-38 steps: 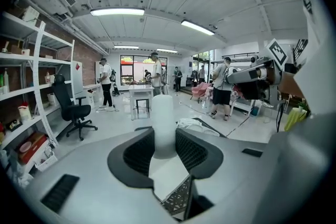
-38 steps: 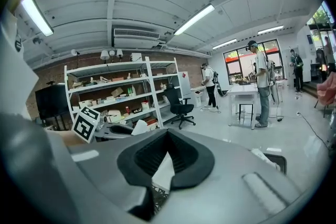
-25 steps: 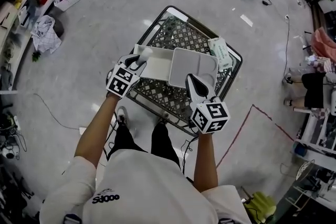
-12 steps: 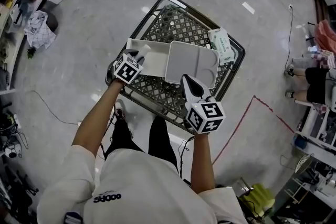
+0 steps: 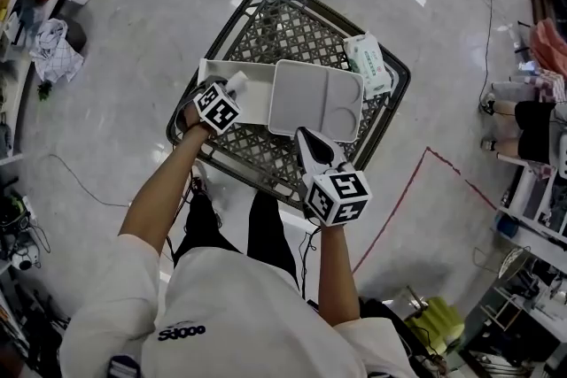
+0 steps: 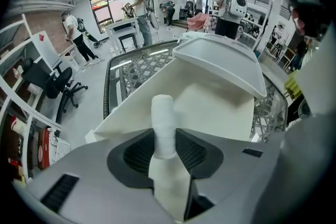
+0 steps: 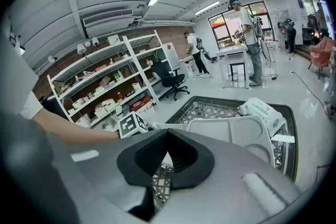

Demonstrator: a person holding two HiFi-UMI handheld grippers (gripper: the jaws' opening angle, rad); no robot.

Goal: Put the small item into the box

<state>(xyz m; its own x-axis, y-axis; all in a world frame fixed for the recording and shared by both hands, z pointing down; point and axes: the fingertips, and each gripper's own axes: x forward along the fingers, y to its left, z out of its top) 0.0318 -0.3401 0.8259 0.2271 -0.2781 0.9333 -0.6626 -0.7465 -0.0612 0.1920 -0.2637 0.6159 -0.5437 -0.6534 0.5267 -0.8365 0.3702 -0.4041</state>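
A small white cylindrical item stands upright between the pads of my left gripper, which is shut on it. The item hangs over the near left part of an open white box lying in a wire shopping cart. A white compartment tray leans on the box's right side. My right gripper hovers at the tray's near edge, its jaws together and holding nothing.
A pack of wipes lies at the cart's far right corner. Grey floor surrounds the cart; shelving stands at the left, and people stand by desks in the distance.
My left gripper has carried the white item a little further over the box's near left part. The right gripper has stayed by the tray's near edge.
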